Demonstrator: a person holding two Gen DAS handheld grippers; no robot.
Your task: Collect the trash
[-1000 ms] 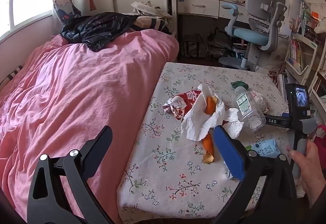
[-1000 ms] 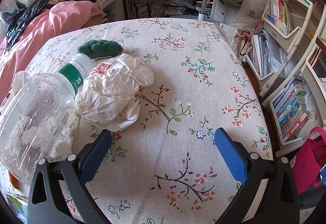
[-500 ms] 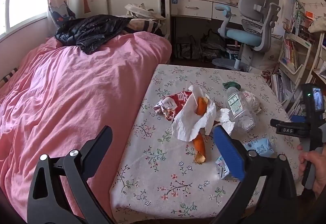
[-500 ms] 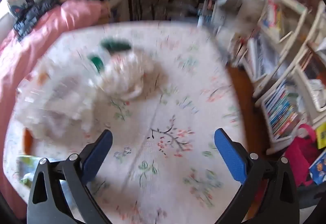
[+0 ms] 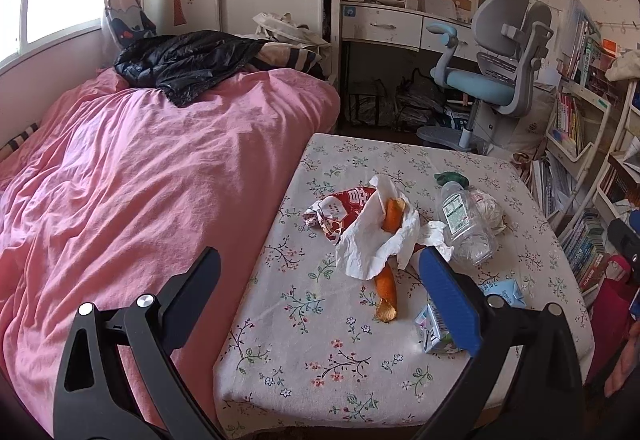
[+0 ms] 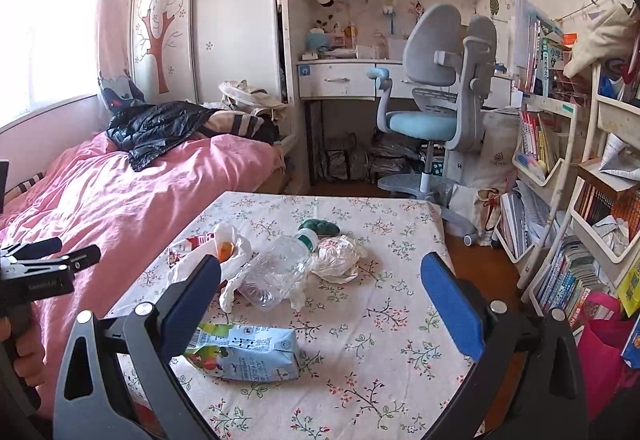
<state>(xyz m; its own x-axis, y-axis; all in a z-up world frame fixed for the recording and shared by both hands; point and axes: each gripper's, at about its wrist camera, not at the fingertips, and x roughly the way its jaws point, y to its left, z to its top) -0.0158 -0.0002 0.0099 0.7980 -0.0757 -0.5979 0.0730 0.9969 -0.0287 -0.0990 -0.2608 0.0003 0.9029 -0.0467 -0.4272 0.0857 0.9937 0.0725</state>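
Observation:
Trash lies on a floral-cloth table (image 5: 320, 352) (image 6: 392, 352): a red snack wrapper (image 5: 340, 205) (image 6: 188, 246), white tissue (image 5: 372, 248) holding orange peel (image 5: 392, 213), more peel (image 5: 386, 292), a crushed clear bottle (image 5: 466, 228) (image 6: 280, 270), a crumpled plastic wad (image 6: 336, 260), a green lump (image 6: 320, 228) and a blue drink carton (image 5: 434, 332) (image 6: 244, 352). My left gripper (image 5: 316, 280) is open above the table's near left edge. My right gripper (image 6: 320, 284) is open, raised back from the table, empty.
A pink-covered bed (image 5: 140, 179) with a black jacket (image 5: 184, 59) adjoins the table's left side. A grey-blue desk chair (image 6: 436, 107), desk, and bookshelves (image 6: 560, 199) stand behind and right. A magenta bag (image 6: 604, 344) sits on the floor at right.
My right gripper has pulled back and up from close over the bottle; the whole table now shows. My left gripper has also drawn back a little.

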